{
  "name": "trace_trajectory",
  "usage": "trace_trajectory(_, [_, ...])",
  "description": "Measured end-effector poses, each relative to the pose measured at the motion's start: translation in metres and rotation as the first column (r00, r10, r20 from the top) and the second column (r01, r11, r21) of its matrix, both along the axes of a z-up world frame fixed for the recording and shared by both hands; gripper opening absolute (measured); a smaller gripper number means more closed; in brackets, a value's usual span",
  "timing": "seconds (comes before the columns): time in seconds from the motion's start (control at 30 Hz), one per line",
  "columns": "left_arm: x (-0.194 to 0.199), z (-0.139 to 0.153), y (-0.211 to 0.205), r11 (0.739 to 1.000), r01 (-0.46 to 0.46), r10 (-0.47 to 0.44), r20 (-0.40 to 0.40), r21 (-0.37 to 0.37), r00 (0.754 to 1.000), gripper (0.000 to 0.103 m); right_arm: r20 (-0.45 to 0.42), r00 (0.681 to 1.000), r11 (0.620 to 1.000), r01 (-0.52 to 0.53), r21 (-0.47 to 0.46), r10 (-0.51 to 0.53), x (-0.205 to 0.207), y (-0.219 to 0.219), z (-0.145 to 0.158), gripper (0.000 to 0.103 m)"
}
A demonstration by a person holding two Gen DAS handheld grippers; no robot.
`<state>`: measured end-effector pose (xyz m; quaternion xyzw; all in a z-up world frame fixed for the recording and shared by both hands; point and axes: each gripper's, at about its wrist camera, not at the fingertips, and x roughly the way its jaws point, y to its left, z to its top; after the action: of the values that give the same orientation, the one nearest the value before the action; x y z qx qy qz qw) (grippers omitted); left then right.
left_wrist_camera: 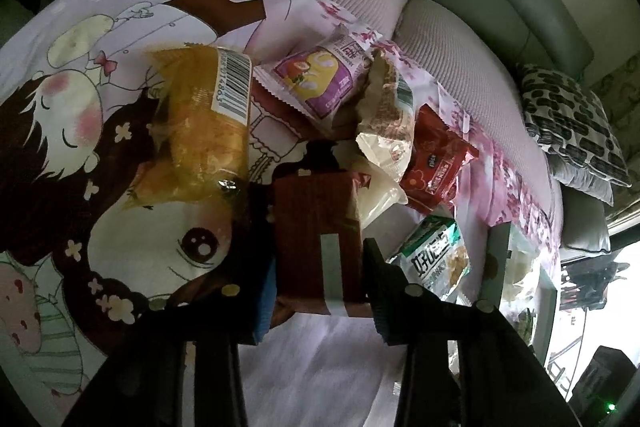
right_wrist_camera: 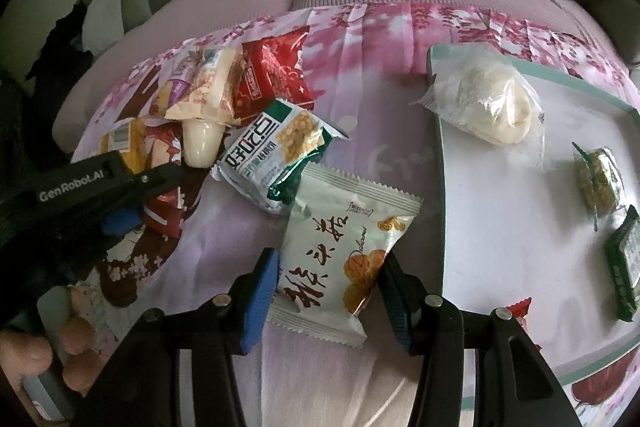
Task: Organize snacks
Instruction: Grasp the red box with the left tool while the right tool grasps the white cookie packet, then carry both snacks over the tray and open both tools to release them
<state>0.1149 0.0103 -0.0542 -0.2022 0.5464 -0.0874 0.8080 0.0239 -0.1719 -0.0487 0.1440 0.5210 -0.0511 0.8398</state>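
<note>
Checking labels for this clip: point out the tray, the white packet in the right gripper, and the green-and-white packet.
tray [right_wrist_camera: 536, 73], right wrist view, far rim
white packet [right_wrist_camera: 340, 247], right wrist view, printed front
green-and-white packet [right_wrist_camera: 276, 151], right wrist view, front

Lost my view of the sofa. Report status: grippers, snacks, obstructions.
Left gripper shut on dark red packet. Right gripper shut on white cookie packet. Tray beside it, partly filled. Loose snack pile remains; nothing blocking.
</note>
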Motion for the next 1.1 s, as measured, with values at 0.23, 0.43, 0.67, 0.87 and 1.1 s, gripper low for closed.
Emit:
trace_trajectory(0.23, [-0.006,0.014,0.003,1.000,0.004,-0.004,0.030,0.001,1.000,0.041,0.023,1.000,1.000,0.008,0.011,-0.009,-0.008,-0.005,0.009,0.053])
trace_trajectory(0.43, [-0.015,0.030,0.005,1.000,0.009,-0.008,0.076,-0.012,0.997,0.041,0.064,0.998,1.000,0.019,0.016,-0.020,-0.014,-0.006,0.023,0.053])
trace_trajectory(0.67, [-0.022,0.042,-0.007,0.999,0.045,-0.043,0.116,-0.015,0.992,0.041,0.089,0.995,0.999,0.046,0.028,-0.048,-0.019,-0.016,0.032,0.053])
trace_trajectory(0.87, [-0.030,0.054,-0.025,0.995,0.101,-0.098,0.151,-0.013,0.984,0.041,0.108,0.985,0.991,0.134,0.028,-0.137,-0.030,-0.047,0.042,0.053])
trace_trajectory(1.1, [-0.043,0.064,-0.066,0.976,0.219,-0.211,0.187,-0.021,0.959,0.041,0.112,0.954,0.960,0.276,0.042,-0.279,-0.049,-0.102,0.045,0.053])
